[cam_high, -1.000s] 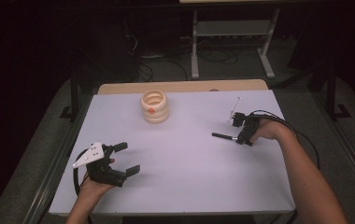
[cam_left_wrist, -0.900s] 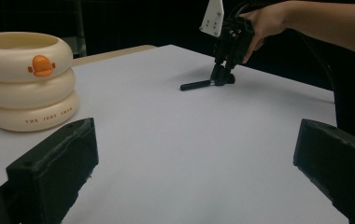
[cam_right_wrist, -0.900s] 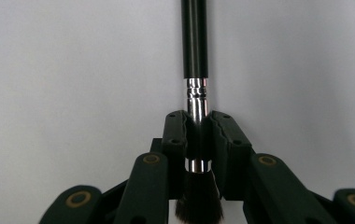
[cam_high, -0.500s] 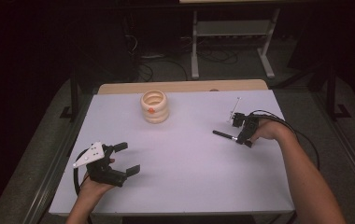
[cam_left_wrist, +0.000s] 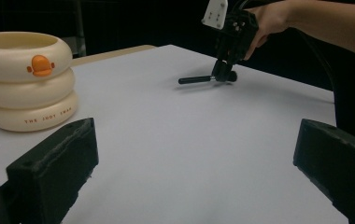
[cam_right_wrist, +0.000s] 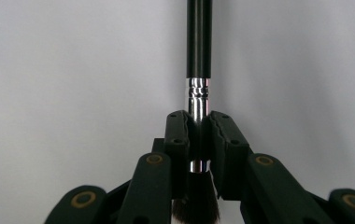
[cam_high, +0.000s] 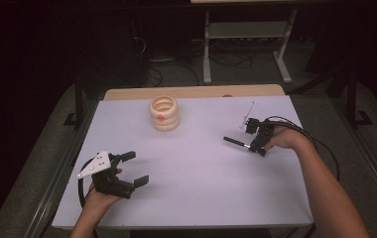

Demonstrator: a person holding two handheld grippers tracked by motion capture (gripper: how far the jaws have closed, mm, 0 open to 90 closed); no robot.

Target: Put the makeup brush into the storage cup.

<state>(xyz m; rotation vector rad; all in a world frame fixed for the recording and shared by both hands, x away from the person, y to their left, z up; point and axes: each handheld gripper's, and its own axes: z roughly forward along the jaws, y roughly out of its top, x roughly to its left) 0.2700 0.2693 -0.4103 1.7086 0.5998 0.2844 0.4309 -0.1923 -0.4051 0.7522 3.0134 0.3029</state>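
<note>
A brush point(cam_right_wrist: 199, 42) with a black handle, silver ferrule and dark bristles sits clamped in my right gripper point(cam_right_wrist: 198, 122), which is shut on the ferrule. In the high view this right gripper point(cam_high: 252, 146) is at the table's right, pointing down, and the brush point(cam_high: 236, 142) sticks out level to the left just over the surface. The left gripper view shows the brush point(cam_left_wrist: 196, 80) and the right gripper point(cam_left_wrist: 222, 72) far off. My left gripper point(cam_high: 136, 168) rests at the front left, open with nothing between its jaws point(cam_left_wrist: 196, 133).
A cream stack of three rings with an orange duck mark point(cam_high: 164, 113) point(cam_left_wrist: 24, 79) stands at the back centre of the white table point(cam_high: 191, 168). A wooden strip point(cam_high: 191, 92) runs along the far edge. Cables and a metal stand point(cam_high: 246, 49) lie beyond.
</note>
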